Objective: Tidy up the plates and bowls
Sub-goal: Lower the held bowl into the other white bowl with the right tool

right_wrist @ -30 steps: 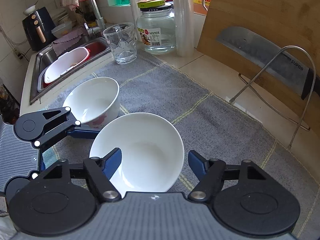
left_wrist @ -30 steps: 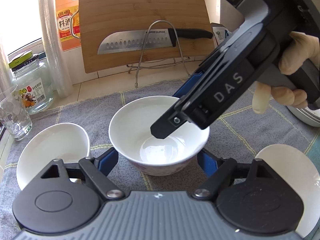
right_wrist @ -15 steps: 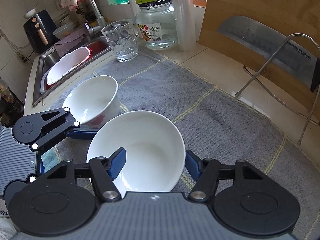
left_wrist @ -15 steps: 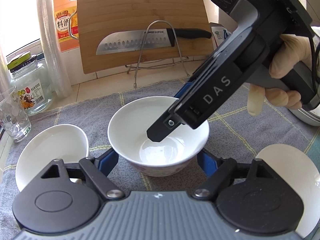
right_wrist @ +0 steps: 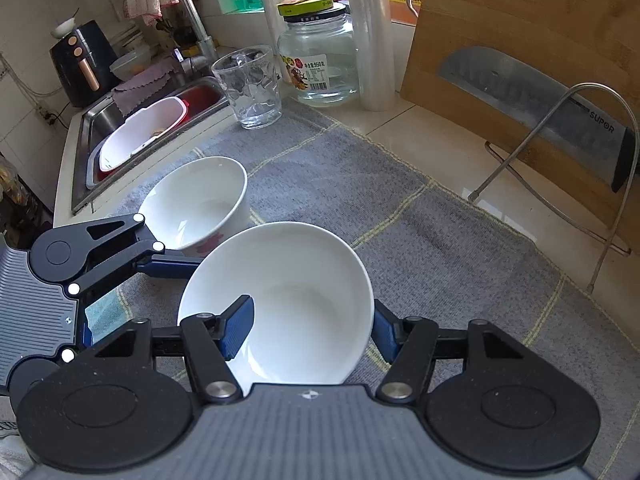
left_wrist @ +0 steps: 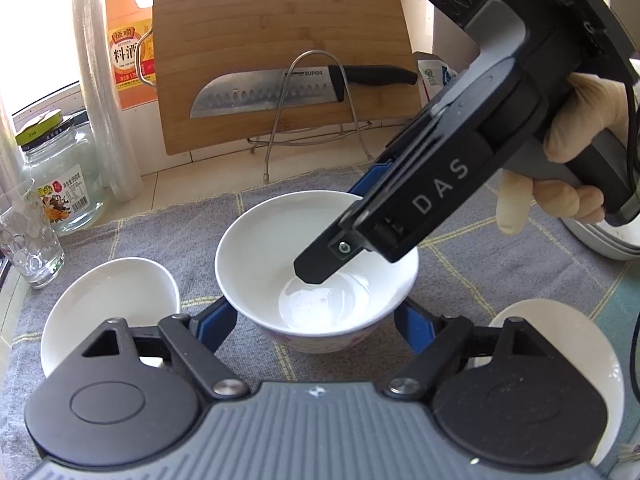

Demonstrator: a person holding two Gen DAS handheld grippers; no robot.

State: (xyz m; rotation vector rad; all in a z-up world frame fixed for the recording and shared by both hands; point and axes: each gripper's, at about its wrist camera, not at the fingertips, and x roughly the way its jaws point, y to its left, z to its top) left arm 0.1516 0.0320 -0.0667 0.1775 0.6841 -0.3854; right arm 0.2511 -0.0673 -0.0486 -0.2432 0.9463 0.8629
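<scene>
A white bowl (left_wrist: 256, 256) stands on the grey cloth (left_wrist: 500, 252), between the open fingers of my left gripper (left_wrist: 316, 320). In the right wrist view the same bowl (right_wrist: 296, 288) sits in my right gripper (right_wrist: 312, 328). One right finger (right_wrist: 238, 326) is inside the bowl, the other outside its right rim. The jaws look close on the rim; contact is unclear. The right gripper also shows in the left wrist view (left_wrist: 320, 268), reaching into the bowl. A second white bowl (left_wrist: 108, 304) lies to the left and also shows in the right wrist view (right_wrist: 200, 200).
A white dish (left_wrist: 568, 336) lies to the right and stacked plates (left_wrist: 600, 236) at the far right. A cutting board (left_wrist: 280, 40) with a knife (left_wrist: 280, 92) on a wire rack stands behind. A glass (right_wrist: 248, 88), jar (right_wrist: 320, 60) and sink (right_wrist: 140, 136) are to the left.
The right gripper has pushed further into the bowl and its jaws have narrowed around the rim. The left gripper has stayed in place.
</scene>
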